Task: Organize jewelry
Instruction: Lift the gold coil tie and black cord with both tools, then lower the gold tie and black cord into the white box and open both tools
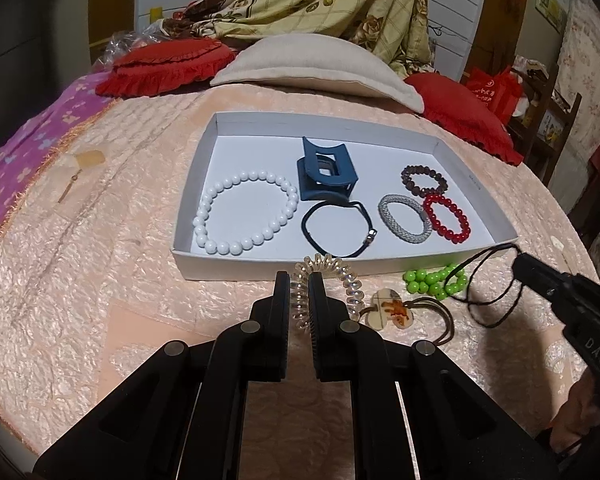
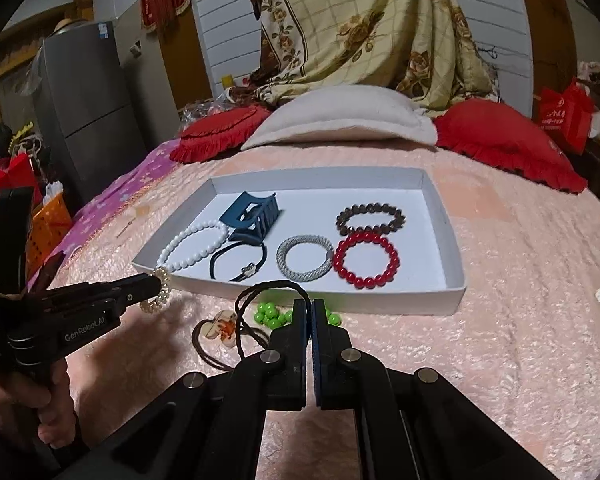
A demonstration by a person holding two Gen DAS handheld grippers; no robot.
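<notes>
The left gripper point(image 1: 299, 280) has its jaws clamped on the clear coil tie point(image 1: 328, 280), just before the near wall of the white box point(image 1: 260, 268). Beyond its jaws, inside the box, lie pearls point(image 1: 244, 212), a blue clip point(image 1: 325, 168) and three bracelets. The right gripper point(image 2: 312, 306) has its jaws together on a dark cord point(image 2: 272, 288). Green beads point(image 2: 274, 316) lie just left of these jaws.

Matte black claw point(image 2: 311, 308) (silver pivot screws), white "GenRobot.AI" lettering.
</notes>
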